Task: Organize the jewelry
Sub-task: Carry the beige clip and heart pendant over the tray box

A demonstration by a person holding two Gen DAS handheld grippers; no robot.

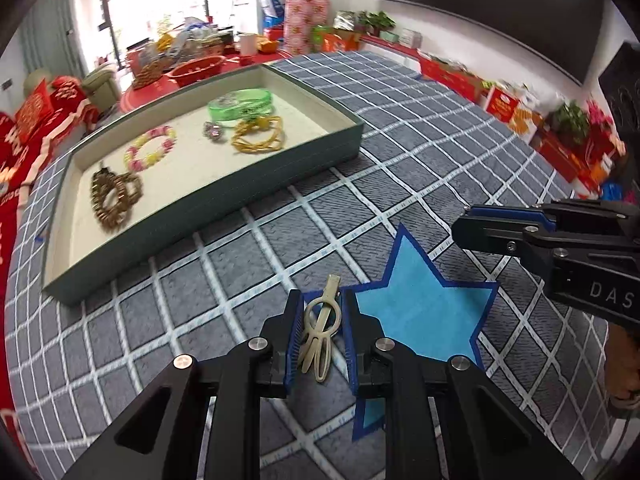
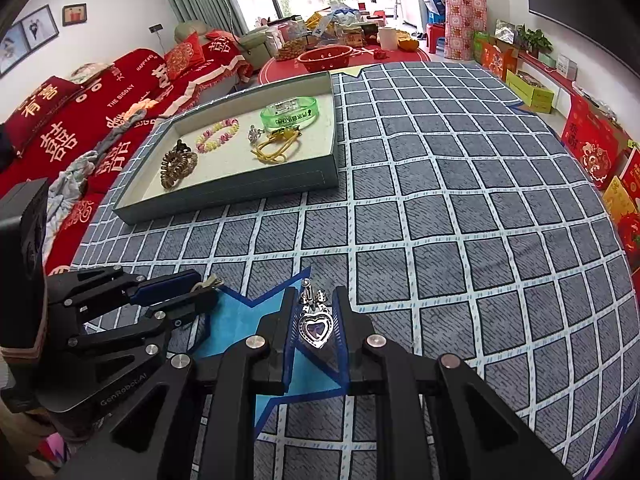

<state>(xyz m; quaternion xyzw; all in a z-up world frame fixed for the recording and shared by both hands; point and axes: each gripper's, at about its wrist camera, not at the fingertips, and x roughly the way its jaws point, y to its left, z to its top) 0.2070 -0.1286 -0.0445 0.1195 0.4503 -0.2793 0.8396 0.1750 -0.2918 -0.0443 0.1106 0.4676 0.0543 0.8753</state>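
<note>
The hair clip (image 1: 320, 330) is pale cream, long and thin, with a loop near its top. It sits between the blue pads of the left claw (image 1: 320, 300), which is clamped on it. Its tip pokes out past the fingers. The left claw is low over the bench (image 1: 440, 140), right by the blue paper star (image 1: 420, 312).

The heart pendant (image 2: 316, 328) is silver and shiny, with a purple heart stone in the middle and a little bow on top. The right claw (image 2: 316, 300) is clamped on it, and it sits between the two fingers. This claw is low over the blue star too, and points toward the tray (image 2: 240, 188).

The two claws are near each other, side by side. The left one is to the left of the right one.

The tray is a flat green box, farther back on the gray checked cloth. In it lie a brown coil hair tie (image 2: 176, 166), a pink and yellow bead bracelet (image 2: 218, 136), a green band (image 2: 290, 114), a yellow cord bracelet (image 2: 276, 148) and a small silver thing (image 2: 254, 133) that I cannot make out.
</note>
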